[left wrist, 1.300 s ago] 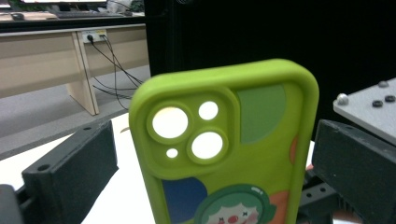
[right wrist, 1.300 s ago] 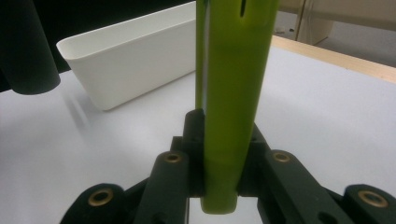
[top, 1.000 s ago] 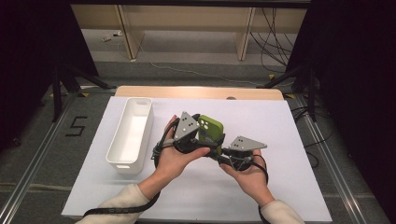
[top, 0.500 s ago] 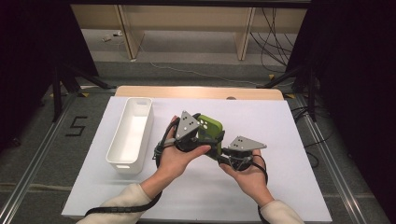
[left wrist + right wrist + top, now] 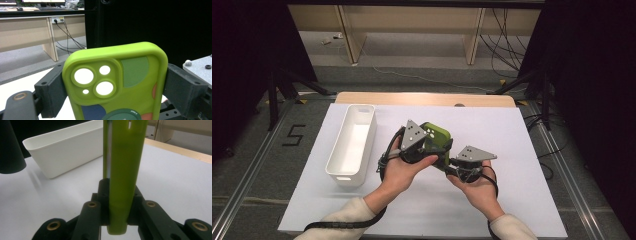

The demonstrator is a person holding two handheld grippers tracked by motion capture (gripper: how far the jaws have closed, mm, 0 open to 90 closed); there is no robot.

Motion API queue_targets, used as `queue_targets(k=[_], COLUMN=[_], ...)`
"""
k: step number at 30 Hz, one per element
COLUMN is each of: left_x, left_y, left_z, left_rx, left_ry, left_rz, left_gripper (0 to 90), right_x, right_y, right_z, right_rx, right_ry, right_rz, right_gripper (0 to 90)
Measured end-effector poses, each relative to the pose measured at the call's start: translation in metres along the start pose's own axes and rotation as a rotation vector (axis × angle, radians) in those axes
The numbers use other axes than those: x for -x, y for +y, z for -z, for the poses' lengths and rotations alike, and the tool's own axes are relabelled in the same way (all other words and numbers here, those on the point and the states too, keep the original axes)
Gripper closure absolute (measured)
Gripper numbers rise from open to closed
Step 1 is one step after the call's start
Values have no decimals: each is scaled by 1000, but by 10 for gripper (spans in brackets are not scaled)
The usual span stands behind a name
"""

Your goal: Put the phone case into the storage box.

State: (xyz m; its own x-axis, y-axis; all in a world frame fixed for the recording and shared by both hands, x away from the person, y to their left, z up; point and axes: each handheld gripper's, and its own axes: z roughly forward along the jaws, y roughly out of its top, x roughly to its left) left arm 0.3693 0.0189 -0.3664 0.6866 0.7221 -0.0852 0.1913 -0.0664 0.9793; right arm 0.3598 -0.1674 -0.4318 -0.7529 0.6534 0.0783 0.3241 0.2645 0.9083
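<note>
A lime-green phone case [image 5: 438, 134] with camera cut-outs is held up over the middle of the table between both hands. My left gripper [image 5: 432, 146] spans the case [image 5: 115, 82] across its width. Its jaws have just been closing, and the black fingers [image 5: 50, 90] touch the two long edges. My right gripper [image 5: 448, 163] comes in from the right. In the right gripper view the case [image 5: 125, 170] stands edge-on, and the right gripper [image 5: 119, 195] is shut narrowly on its two faces at the lower end.
A long white bin [image 5: 352, 145] stands at the left of the white sheet [image 5: 517, 145] covering the table, and its wall [image 5: 65, 152] lies just behind the case. Desk legs and cables are on the floor beyond the table.
</note>
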Motion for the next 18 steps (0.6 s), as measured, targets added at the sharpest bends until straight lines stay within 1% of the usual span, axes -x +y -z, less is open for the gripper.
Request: queue_targets(k=[4, 10, 18], left_x=[0, -2, -2], left_y=[0, -1, 0], left_z=[0, 0, 0], left_rx=[2, -2, -1], left_ry=[-4, -6, -10], left_rz=[1, 8, 0], left_gripper=[142, 145, 149], right_x=[0, 1, 1], right_y=[-1, -1, -1], right_z=[0, -1, -1], right_rx=[2, 0, 9], right_ry=[-5, -8, -14], right_rz=[-6, -3, -8], right_gripper=[780, 776, 771])
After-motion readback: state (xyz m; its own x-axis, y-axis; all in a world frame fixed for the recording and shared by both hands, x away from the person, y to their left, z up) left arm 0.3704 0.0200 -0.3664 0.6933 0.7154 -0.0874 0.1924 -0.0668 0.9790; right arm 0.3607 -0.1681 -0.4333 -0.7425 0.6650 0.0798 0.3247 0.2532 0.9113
